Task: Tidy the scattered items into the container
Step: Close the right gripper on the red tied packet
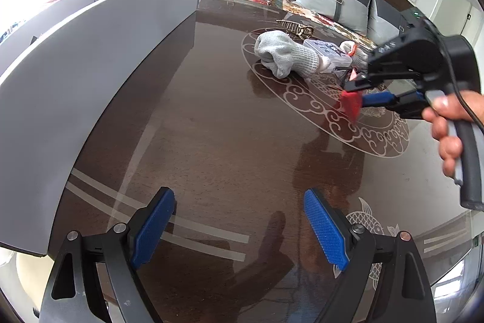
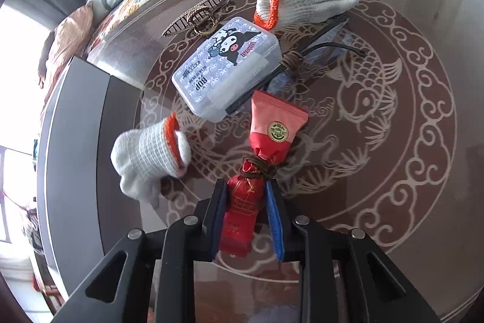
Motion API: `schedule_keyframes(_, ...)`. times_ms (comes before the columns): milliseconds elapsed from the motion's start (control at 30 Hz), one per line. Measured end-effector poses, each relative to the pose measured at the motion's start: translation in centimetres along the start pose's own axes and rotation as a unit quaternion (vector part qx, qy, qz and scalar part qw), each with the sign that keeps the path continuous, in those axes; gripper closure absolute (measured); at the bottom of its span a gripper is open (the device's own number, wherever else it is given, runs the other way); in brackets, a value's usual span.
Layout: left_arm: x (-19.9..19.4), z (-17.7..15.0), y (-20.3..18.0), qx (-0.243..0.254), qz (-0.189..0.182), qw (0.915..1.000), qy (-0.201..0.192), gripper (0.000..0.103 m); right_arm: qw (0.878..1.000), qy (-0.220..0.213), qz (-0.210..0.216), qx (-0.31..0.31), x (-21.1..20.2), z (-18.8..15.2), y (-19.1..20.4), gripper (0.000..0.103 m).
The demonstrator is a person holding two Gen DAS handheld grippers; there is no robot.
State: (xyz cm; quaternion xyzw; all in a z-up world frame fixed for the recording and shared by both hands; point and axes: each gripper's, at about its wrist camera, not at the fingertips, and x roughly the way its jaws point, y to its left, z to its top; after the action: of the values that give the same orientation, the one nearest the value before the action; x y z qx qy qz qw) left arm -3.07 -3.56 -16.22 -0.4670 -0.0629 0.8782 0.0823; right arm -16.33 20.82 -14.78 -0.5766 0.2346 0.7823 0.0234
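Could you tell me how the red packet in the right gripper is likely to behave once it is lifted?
The red packet looks like thin crinkled wrapper, so probably light. Cord cinches its middle, and the right gripper pinches just below, so the wide far end may droop or swing. Glossy film could slip.

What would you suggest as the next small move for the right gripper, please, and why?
Probably lift and carry the red packet toward the grey container. The right gripper has its jaws closed on the packet's tied end, while the left gripper is open and holds nothing.
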Motion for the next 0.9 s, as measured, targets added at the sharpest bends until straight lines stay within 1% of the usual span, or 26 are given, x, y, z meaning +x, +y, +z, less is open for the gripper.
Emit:
schedule_keyframes(133, -0.1, 0.0, -0.6, 0.011, 0.002, 0.9999, 0.000, 0.016, 0.999, 0.014, -0.015, -0.045, -1.2, -1.3, -0.9, 0.077)
schedule_keyframes(233, -0.2, -0.1, -1.1, 0.019, 0.003, 0.9998, 0.000, 0.016, 0.996, 0.029, -0.033, -0.084, -2.1, -2.7, -1.5, 0.077)
schedule_keyframes(267, -0.2, -0.1, -1.2, 0.022, 0.004, 0.9997, 0.001, 0.016, 0.995, 0.033, -0.032, -0.091, -2.2, -3.0, -1.8, 0.076)
schedule_keyframes(333, -0.3, -0.1, -1.6, 0.028, 0.005, 0.9996, 0.001, 0.016, 0.995, 0.039, -0.022, -0.090, -2.1, -3.3, -2.5, 0.073)
schedule_keyframes(367, -0.3, -0.1, -1.7, 0.030, 0.005, 0.9995, 0.001, 0.016, 0.995, 0.040, -0.022, -0.086, -2.1, -3.3, -2.7, 0.068)
schedule_keyframes(400, -0.3, -0.1, -1.9, 0.033, 0.006, 0.9994, 0.001, 0.016, 0.996, 0.042, -0.026, -0.080, -2.0, -3.2, -2.8, 0.060)
schedule_keyframes(467, -0.5, -0.1, -1.9, 0.034, 0.006, 0.9994, 0.000, 0.016, 0.996, 0.046, -0.034, -0.068, -1.7, -3.1, -3.0, 0.059)
schedule_keyframes(500, -0.5, -0.1, -1.9, 0.034, 0.007, 0.9994, -0.001, 0.016, 0.995, 0.047, -0.043, -0.072, -1.4, -3.1, -2.8, 0.059)
schedule_keyframes(600, -0.7, -0.2, -1.8, 0.032, 0.007, 0.9995, -0.001, 0.016, 0.990, 0.052, -0.089, -0.097, -0.5, -3.4, -1.2, 0.059)
schedule_keyframes(700, -0.7, -0.2, -1.6, 0.029, 0.007, 0.9996, 0.000, 0.016, 0.979, 0.047, -0.143, -0.139, 0.2, -4.2, 0.6, 0.059)
schedule_keyframes(767, -0.8, -0.2, -1.6, 0.029, 0.006, 0.9996, 0.000, 0.016, 0.972, 0.037, -0.169, -0.157, 0.2, -4.8, 1.3, 0.059)
schedule_keyframes(800, -0.8, -0.2, -1.5, 0.030, 0.006, 0.9995, 0.000, 0.016, 0.972, 0.031, -0.174, -0.155, 0.1, -5.0, 1.3, 0.058)
schedule_keyframes(833, -0.8, -0.2, -1.5, 0.030, 0.006, 0.9995, 0.000, 0.016, 0.975, 0.027, -0.169, -0.145, -0.1, -5.1, 1.1, 0.058)
schedule_keyframes(900, -0.8, -0.3, -1.5, 0.030, 0.005, 0.9995, 0.000, 0.016, 0.984, 0.021, -0.144, -0.105, -0.5, -4.8, 0.0, 0.058)
